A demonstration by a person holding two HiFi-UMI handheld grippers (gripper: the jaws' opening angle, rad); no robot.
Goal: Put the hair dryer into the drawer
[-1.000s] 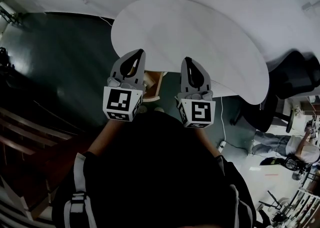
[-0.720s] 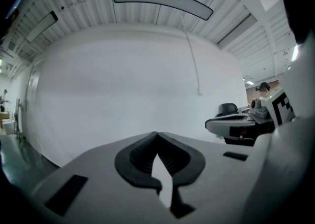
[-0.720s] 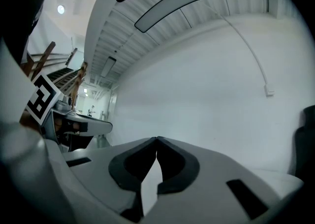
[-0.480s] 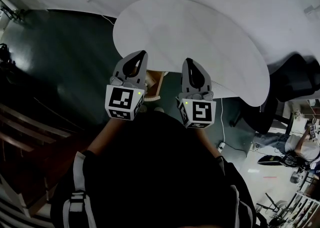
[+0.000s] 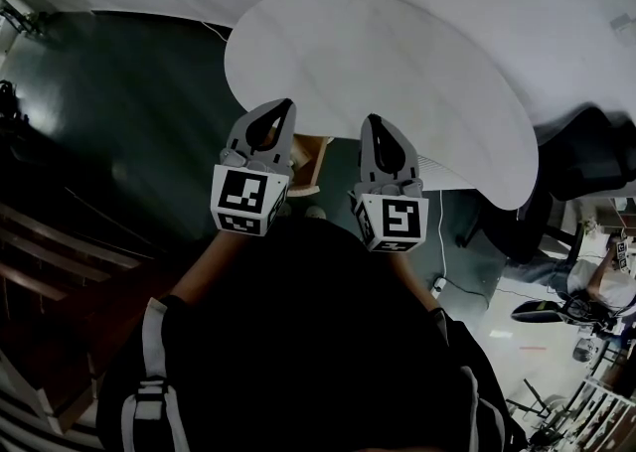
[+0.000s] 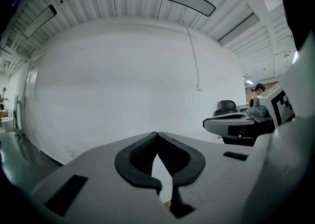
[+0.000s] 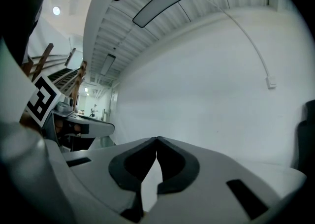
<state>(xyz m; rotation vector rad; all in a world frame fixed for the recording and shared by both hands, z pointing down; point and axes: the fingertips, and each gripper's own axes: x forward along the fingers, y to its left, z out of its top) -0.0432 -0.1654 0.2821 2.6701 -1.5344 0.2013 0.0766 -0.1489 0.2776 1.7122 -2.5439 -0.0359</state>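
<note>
**Item 1. Left gripper** [image 5: 282,103]. Jaws together, tips meeting, nothing between them. Held about level at upper centre of the head view, over the near edge of the table.

**Item 2. Right gripper** [image 5: 371,120]. Jaws likewise together and empty. It is just beside the left one, pointing the same way toward the wall [image 7: 221,80].

**Item 3. Change over the last second.** Both grippers sit in almost the same spots as in the earlier pictures, with the jaws together throughout. A small green light showed on each marker cube half a second ago and neither shows now.

**Item 4. Task's things.**
- The hair dryer appears in no view.
- No drawer can be made out.
- A light wooden piece [image 5: 306,164] sits under the table edge between the grippers. Its kind cannot be told.

Judgement: empty, closed jaws with no dryer in sight fit a dryer waiting somewhere out of frame. They equally fit one already shut away in a drawer out of frame.

**Item 5. Surroundings.**
- White rounded table [image 5: 397,63], bare top, upper centre.
- Dark green floor [image 5: 129,112], upper left.
- Black office chair [image 5: 586,157], right edge.
- Wooden slats [image 5: 50,261], lower left.

**Item 6. Writing.** No brand, label or readable text appears anywhere. The only print is the black-and-white square pattern on the left marker cube [image 5: 246,200] and the right marker cube [image 5: 394,222].
</note>
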